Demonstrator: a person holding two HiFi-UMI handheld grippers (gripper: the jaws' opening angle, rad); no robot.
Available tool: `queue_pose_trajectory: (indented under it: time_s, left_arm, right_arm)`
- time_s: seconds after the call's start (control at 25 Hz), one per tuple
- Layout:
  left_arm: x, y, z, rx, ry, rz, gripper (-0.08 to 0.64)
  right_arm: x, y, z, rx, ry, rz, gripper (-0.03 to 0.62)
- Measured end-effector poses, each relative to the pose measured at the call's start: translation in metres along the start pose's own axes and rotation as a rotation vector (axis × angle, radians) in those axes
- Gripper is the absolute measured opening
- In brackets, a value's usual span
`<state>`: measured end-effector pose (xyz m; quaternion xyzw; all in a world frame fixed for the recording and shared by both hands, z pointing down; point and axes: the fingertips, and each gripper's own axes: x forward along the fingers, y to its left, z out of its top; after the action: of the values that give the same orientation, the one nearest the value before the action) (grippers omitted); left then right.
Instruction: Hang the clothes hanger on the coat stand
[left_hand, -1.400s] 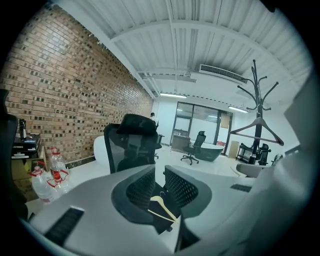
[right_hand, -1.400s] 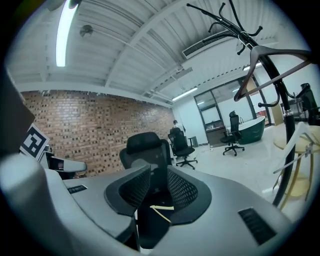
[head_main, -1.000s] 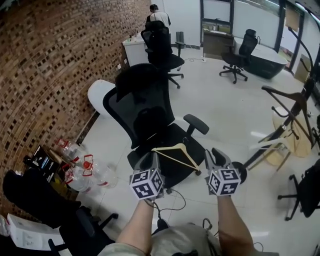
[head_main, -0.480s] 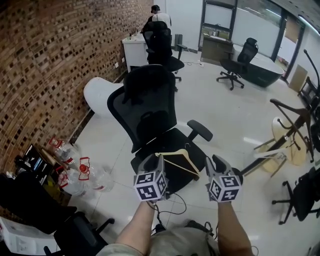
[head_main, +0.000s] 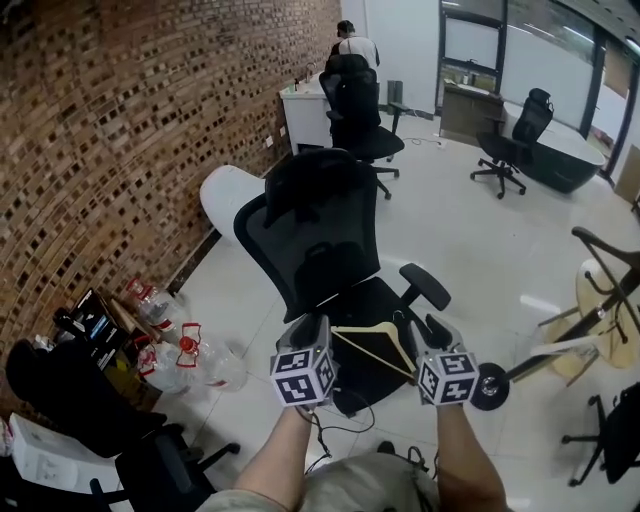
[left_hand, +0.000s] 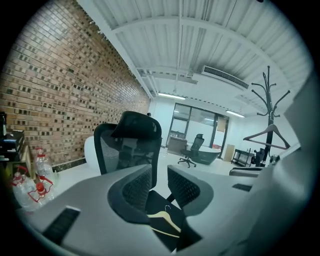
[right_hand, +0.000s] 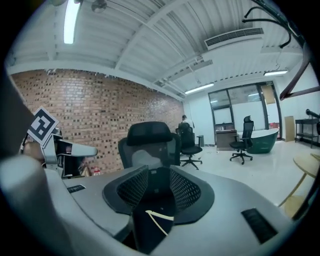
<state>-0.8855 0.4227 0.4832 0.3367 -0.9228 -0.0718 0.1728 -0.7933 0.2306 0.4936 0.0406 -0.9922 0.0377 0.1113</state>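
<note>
Hovering both tongs, released, over a hanger lying on an office chair.
My left gripper (head_main: 309, 330) and right gripper (head_main: 424, 332) are side by side. The jaws of each stand parted, having just been opening, and no pad presses on anything. Through both gaps I see the pale wooden clothes hanger (head_main: 372, 344) lying flat on the black seat of the office chair (head_main: 315, 235), just past the tips. The coat stand (left_hand: 268, 100) rises well apart, off to the right. A brick wall (head_main: 120, 150) runs along the left, with water bottles (head_main: 190, 358) on the floor near it.
</note>
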Motion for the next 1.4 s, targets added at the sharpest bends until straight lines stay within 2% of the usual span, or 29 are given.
queue_pose_trajectory:
  time_s: [0.24, 0.4, 0.56, 0.76, 0.92, 1.04, 1.4]
  left_arm:
    - [0.054, -0.046, -0.006, -0.017, -0.002, 0.061, 0.115]
    - [0.071, -0.057, -0.012, -0.019, 0.014, 0.098, 0.115]
    - [0.088, -0.074, -0.013, -0.030, 0.047, 0.057, 0.115]
    - [0.112, -0.027, -0.017, 0.000, 0.034, 0.060, 0.115]
    - [0.148, -0.007, -0.006, -0.002, 0.043, 0.040, 0.115]
    - [0.171, -0.004, -0.004, -0.009, 0.062, 0.000, 0.115]
    - [0.232, 0.044, -0.023, 0.002, 0.148, -0.094, 0.127]
  right_arm:
    - [0.036, -0.069, -0.004, -0.027, 0.026, 0.073, 0.112]
    - [0.053, -0.087, -0.015, -0.027, 0.067, 0.112, 0.112]
    - [0.048, -0.108, -0.020, -0.043, 0.127, 0.068, 0.112]
    - [0.098, -0.080, -0.044, -0.039, 0.120, 0.083, 0.112]
    - [0.134, -0.084, -0.034, -0.043, 0.126, 0.058, 0.112]
    - [0.148, -0.093, -0.032, -0.053, 0.148, 0.018, 0.112]
    - [0.209, -0.084, -0.062, -0.054, 0.245, -0.063, 0.124]
